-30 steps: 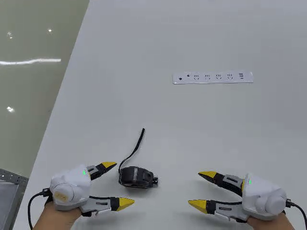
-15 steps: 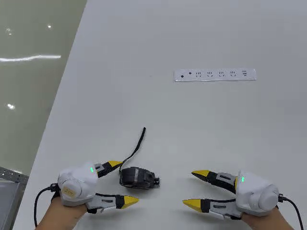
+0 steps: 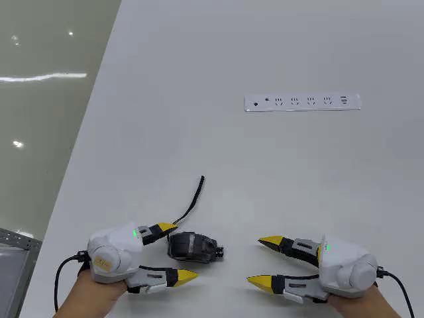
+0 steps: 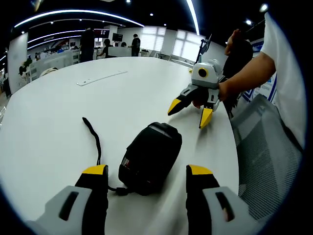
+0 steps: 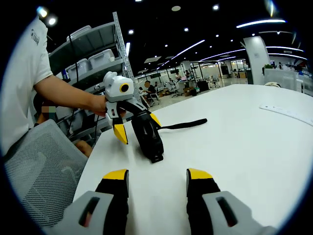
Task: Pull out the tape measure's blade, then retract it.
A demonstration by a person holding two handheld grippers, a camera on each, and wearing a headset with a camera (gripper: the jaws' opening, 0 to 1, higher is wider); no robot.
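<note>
Flanking rounded blk tape measure [image 3: 195,246], L claw [image 3: 183,250] wide open, empty; R claw [image 3: 254,260] likewise.

Legible text, labels and numbers: none.
The small pale label on the side of the tape measure [image 4: 149,156] is too blurred to read. The marks beside the sockets of the power strip [image 3: 302,102] on the counter [image 3: 265,172] are too small to make out. A dark print on the person's white sleeve [image 5: 22,63] is equally unreadable.
</note>
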